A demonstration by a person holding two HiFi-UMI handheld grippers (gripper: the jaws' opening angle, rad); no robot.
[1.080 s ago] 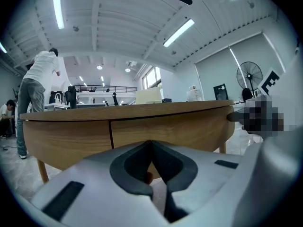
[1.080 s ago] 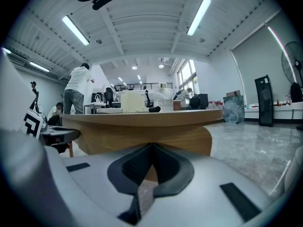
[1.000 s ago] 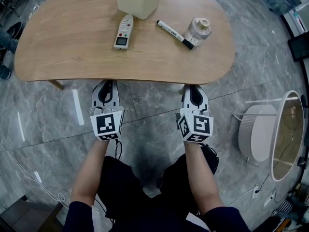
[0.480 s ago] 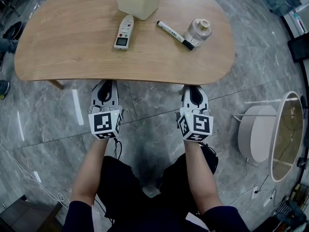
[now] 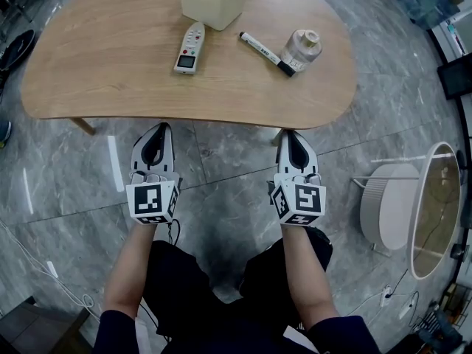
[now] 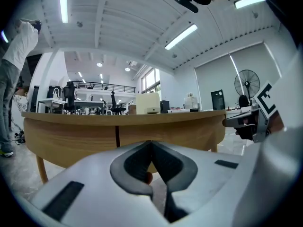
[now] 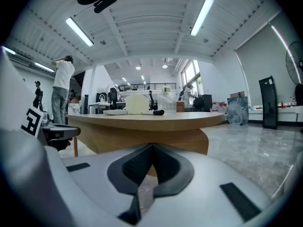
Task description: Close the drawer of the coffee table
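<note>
Drawer shut flush in the coffee table, both claws closed and empty in front of it.

In the left gripper view the drawer (image 6: 170,134) sits level with the wooden band under the coffee table (image 5: 110,57) top, with a dark upright seam (image 6: 117,136) at its left edge and no gap showing. From the head view the top hides it. The left gripper (image 5: 158,131) hangs over the grey floor just off the table's near edge, its jaws pressed together with nothing between them. The right gripper (image 5: 290,135) is level with it, well apart to the right, tips at the table's rim, jaws likewise together and empty. On the top, toward the far edge, stand a cream bin (image 5: 212,0), a white remote (image 5: 190,48), a marker (image 5: 265,52) and a small jar (image 5: 302,46) touching the marker's end. A white round stand (image 5: 391,201) stands on the floor to the right.
</note>
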